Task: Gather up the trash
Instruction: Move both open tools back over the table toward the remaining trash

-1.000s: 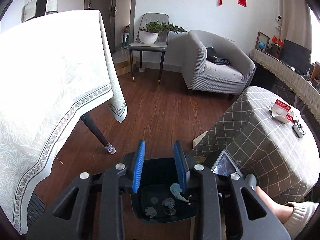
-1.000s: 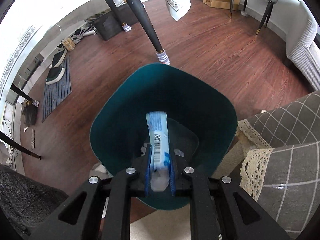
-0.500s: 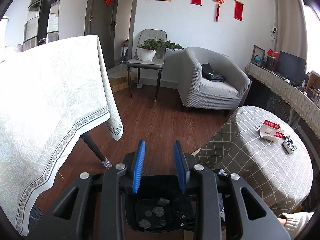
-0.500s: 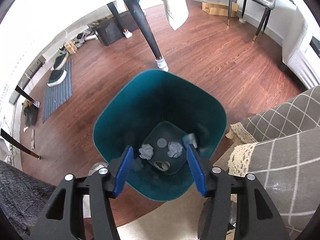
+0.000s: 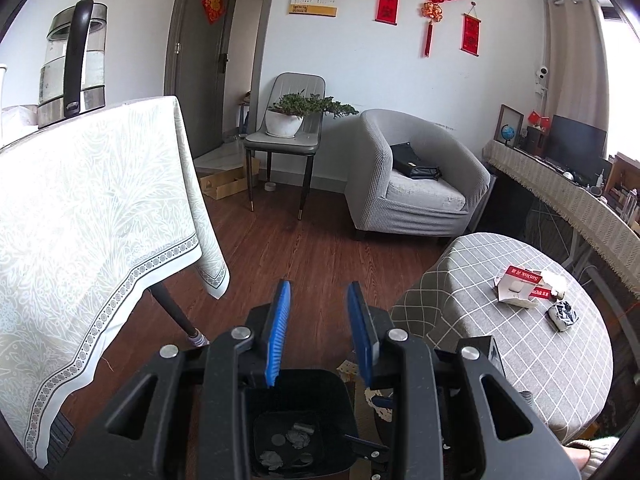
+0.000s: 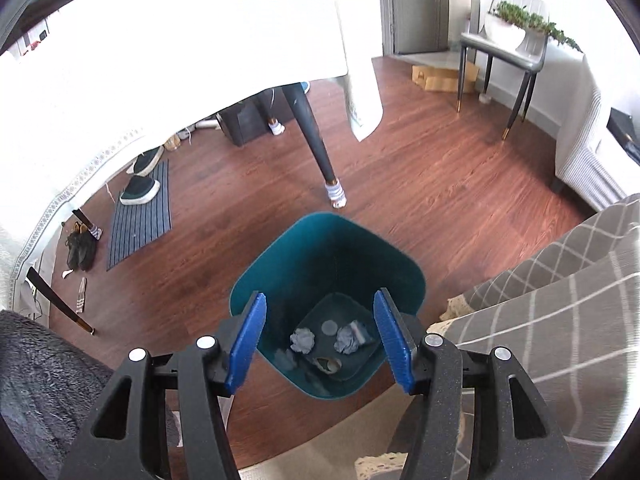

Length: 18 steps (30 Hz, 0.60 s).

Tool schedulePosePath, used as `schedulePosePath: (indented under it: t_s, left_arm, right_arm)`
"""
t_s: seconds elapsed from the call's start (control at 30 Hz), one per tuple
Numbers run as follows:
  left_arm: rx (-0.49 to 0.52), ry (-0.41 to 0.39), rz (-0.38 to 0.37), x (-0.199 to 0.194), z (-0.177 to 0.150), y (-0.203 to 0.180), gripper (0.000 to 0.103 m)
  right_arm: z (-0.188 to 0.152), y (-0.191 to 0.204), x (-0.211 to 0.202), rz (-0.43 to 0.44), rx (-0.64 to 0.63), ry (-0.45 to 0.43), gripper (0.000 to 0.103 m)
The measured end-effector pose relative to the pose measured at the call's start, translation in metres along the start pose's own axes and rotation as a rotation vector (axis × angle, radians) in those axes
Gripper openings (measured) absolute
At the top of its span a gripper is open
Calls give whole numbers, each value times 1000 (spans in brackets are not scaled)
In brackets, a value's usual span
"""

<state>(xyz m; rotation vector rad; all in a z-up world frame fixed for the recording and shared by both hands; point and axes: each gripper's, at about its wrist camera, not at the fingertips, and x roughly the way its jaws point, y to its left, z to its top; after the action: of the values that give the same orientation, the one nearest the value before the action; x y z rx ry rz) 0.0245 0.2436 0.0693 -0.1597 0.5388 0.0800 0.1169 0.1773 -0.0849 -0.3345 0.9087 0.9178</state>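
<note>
A teal trash bin [image 6: 276, 268] stands on the wood floor and holds crumpled paper balls [image 6: 303, 340] and a blue-white wrapper [image 6: 359, 331]. My right gripper [image 6: 320, 340] is open and empty above the bin. My left gripper [image 5: 320, 332] is open and empty, higher up, with the bin [image 5: 340, 412] below it. On the round checked table [image 5: 520, 360] lie a red-white box [image 5: 520, 286] and a small crumpled wrapper [image 5: 562, 314].
A table with a white cloth [image 5: 80, 220] and a kettle [image 5: 74, 64] stands at the left, its leg [image 6: 316, 144] near the bin. A grey armchair [image 5: 412, 180], a chair with a plant [image 5: 288, 128] and a sideboard [image 5: 568, 192] lie beyond.
My right gripper opened and dropped the blue-white wrapper into the bin, then rose. My left gripper lifted and tilted up, staying open.
</note>
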Motion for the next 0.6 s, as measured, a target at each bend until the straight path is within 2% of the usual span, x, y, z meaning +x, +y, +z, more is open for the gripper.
schedulePosePath:
  t_s: [0.23,0.3,0.33,0.37,0.6]
  left_arm:
    - [16,-3,-32,6,6,-26,33]
    - [24,-1,-38,8,7,-34,40]
    - [24,0,-47,9,8,-38,50]
    - [25,-1,-57,9,9,-42,54]
    - [70,-2,-67,15,10,-71,59]
  right_arm:
    - [0,-13,-49,-26,6,-89,57]
    - [0,-19,-62,-43,11,-112,57]
    - [-1,-21,-68,-50,15,-122,57]
    - [-2,-25,-75,-56,21,-132,57]
    - [-14,-60,-118,-115,77,-193,57]
